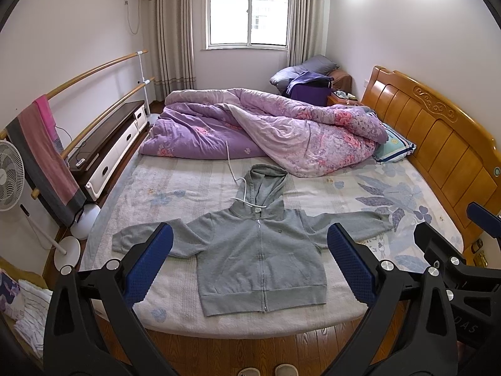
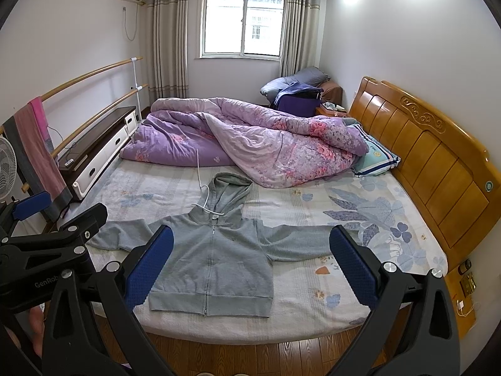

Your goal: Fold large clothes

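Observation:
A grey zip-up hoodie lies flat and face up on the bed, zipped, sleeves spread out to both sides, hood toward the quilt. It also shows in the right wrist view. My left gripper is open and empty, held above the bed's near edge in front of the hoodie. My right gripper is open and empty too, just to the right of the left one, which shows at the left edge of its view. Neither gripper touches the hoodie.
A crumpled purple floral quilt fills the far half of the bed. A pillow lies by the wooden headboard on the right. A TV cabinet, towel rail and fan stand left. Wooden floor runs below.

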